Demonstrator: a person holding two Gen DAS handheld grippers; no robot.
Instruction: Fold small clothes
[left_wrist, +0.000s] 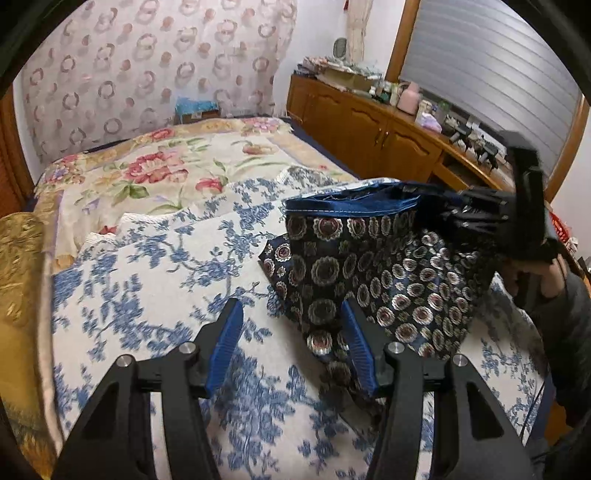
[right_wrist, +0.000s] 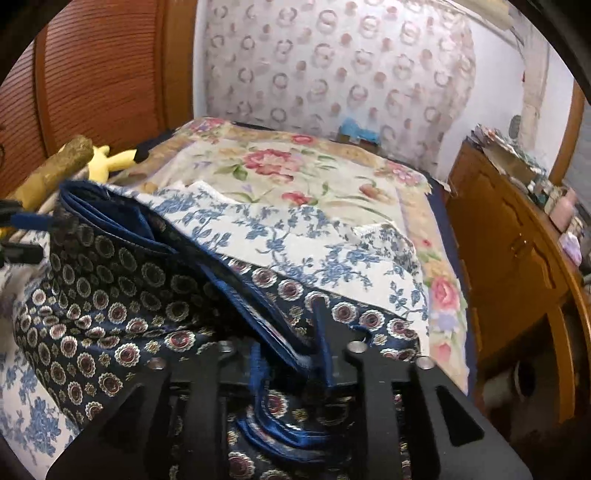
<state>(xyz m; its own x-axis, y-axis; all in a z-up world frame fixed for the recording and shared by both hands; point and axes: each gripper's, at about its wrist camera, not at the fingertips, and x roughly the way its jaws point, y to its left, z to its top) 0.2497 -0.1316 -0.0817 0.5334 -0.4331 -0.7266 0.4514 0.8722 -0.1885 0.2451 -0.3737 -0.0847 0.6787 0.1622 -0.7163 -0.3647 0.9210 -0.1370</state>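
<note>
- Hovering low over the bed, the left tongs stand spread wide and pinch nothing; the blue floral cover shows between the two blue pads.
- The patterned shorts lie just to the right of these tongs and a little ahead; the right pad overlaps the cloth's lower hanging edge, whether touching I cannot tell.
- The garment hangs partly lifted, with its blue waistband uppermost and running left to right, so its long axis lies across the left tongs' line of reach.
- At the waistband's right end the right tongs grip the cloth; the right wrist view shows them pressed together on the blue hem, with fabric bunched over the fingers.
- The left tongs are the free pair and, in my judgement, the nearer to the waistband's loose left corner, which would call for a short move up and to the right.
- Open bed lies ahead and to the left, with a flowered blanket farther back; that gives room to lay the shorts flat.
- Farther right, a wooden cabinet runs alongside the bed edge, so room on that side is tighter.
</note>
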